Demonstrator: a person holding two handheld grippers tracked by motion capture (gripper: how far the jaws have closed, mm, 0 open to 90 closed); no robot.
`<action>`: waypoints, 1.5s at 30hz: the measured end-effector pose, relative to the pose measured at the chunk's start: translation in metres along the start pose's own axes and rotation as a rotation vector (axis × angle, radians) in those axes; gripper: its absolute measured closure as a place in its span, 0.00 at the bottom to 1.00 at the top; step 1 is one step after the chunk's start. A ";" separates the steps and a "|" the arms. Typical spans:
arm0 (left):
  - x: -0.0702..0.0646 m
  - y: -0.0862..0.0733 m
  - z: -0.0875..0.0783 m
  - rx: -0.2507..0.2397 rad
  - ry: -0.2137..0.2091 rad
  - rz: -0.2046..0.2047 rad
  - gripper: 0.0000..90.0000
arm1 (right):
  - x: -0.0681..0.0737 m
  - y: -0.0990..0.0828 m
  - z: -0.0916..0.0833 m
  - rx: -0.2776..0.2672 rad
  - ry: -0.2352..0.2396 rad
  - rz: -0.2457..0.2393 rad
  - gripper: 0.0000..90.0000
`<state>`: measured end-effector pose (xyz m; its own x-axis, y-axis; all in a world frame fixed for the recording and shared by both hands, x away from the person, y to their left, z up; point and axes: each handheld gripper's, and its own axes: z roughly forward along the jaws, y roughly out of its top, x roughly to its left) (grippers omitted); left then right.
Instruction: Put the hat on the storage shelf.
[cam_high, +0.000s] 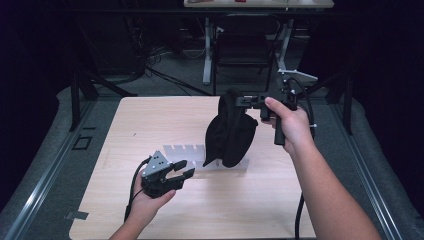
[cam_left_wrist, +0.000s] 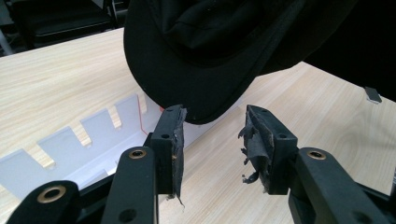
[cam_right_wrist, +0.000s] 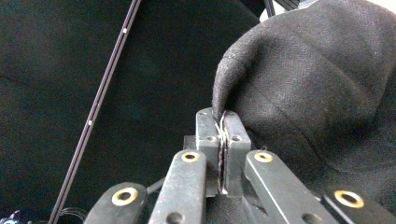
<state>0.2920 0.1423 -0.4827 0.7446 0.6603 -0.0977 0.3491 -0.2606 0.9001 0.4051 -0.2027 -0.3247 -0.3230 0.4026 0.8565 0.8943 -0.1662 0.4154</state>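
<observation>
A black cap (cam_high: 230, 131) hangs above the middle of the wooden table (cam_high: 150, 120), brim down. My right gripper (cam_high: 239, 101) is shut on the fabric at the top of the cap (cam_right_wrist: 317, 93), its jaws pinching a fold in the right gripper view (cam_right_wrist: 223, 116). A white notched rack (cam_high: 185, 150) lies on the table just below and left of the cap. My left gripper (cam_high: 182, 168) rests low near the rack's front, open, with nothing between its fingers. In the left gripper view (cam_left_wrist: 212, 135) the cap's brim (cam_left_wrist: 210, 46) hangs just beyond the worn pads (cam_left_wrist: 261, 140), apart from them, and the rack (cam_left_wrist: 70, 144) lies at the left.
The table ends close on the left and right, with grey floor and metal rails beside it. A dark chair (cam_high: 245, 45) and white desk legs (cam_high: 207, 50) stand beyond the far edge. Bare tabletop stretches in front of the rack.
</observation>
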 end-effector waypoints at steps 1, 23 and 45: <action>0.000 -0.001 0.000 -0.009 0.001 -0.002 0.65 | 0.000 0.000 0.000 0.000 0.000 0.000 0.98; -0.005 0.010 0.009 -0.006 -0.016 0.017 0.65 | -0.002 0.000 0.014 0.002 -0.018 0.001 0.98; -0.014 0.029 0.046 0.047 -0.025 0.063 0.79 | 0.007 -0.003 0.035 0.028 0.019 -0.011 0.98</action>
<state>0.3178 0.0926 -0.4749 0.7799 0.6237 -0.0526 0.3269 -0.3342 0.8840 0.4113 -0.1676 -0.3305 -0.3388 0.3871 0.8575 0.8989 -0.1360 0.4165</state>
